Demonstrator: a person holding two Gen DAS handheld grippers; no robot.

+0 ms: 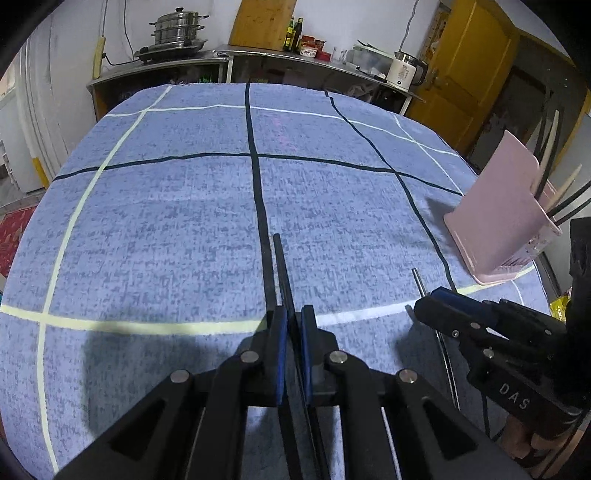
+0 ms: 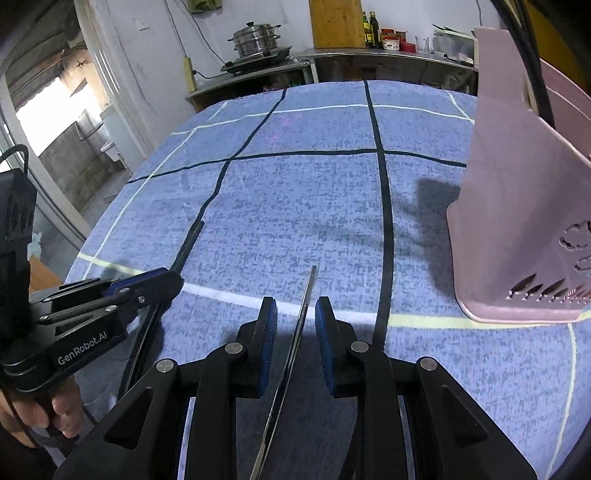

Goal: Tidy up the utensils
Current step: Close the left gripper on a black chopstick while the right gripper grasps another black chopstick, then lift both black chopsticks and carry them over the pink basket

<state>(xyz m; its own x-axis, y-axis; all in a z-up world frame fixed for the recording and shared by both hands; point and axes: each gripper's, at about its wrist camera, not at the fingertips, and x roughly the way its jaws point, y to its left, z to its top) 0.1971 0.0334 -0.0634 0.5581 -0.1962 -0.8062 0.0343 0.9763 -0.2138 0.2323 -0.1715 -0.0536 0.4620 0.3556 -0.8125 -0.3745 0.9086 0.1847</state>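
Blue checked cloth (image 1: 166, 221) with dark and pale lines covers the table in both wrist views; on it, toward the right, stands a pink utensil holder (image 1: 495, 214), upright, with several dark and pale sticks (image 1: 561, 192) leaning out of its top.

From the left wrist view, the left gripper (image 1: 293, 317) has its blue-padded fingers (image 1: 281, 343) pressed together on a black chopstick (image 1: 281, 266); the stick runs between the pads and juts forward past the tips, lying close beside a dark line of the cloth. The right wrist view shows the same gripper (image 2: 162, 280) from the side, a hand (image 2: 48, 413) around its grip, the black chopstick (image 2: 188, 243) reaching out ahead of it.

The right gripper (image 2: 295, 314) stands with its fingers (image 2: 269, 332) spread; a thin metal chopstick (image 2: 304, 306) passes through the gap between the pads, its tip pointing forward over the cloth; whether either pad touches it I cannot tell, though space shows on both sides. In the left wrist view that gripper (image 1: 428, 306) sits to the right, near the foot of the pink holder but apart from it, with the metal stick (image 1: 419, 282) poking out beyond its tips.

The holder (image 2: 517, 206) looms large at the right edge of the right wrist view, cut-out holes low on its wall.

Behind the table a metal counter (image 1: 221, 55) carries a stacked steamer pot (image 1: 179, 29), bottles (image 1: 293, 35) and a white kettle (image 1: 404, 72); a yellow door (image 1: 465, 66) stands to the right.
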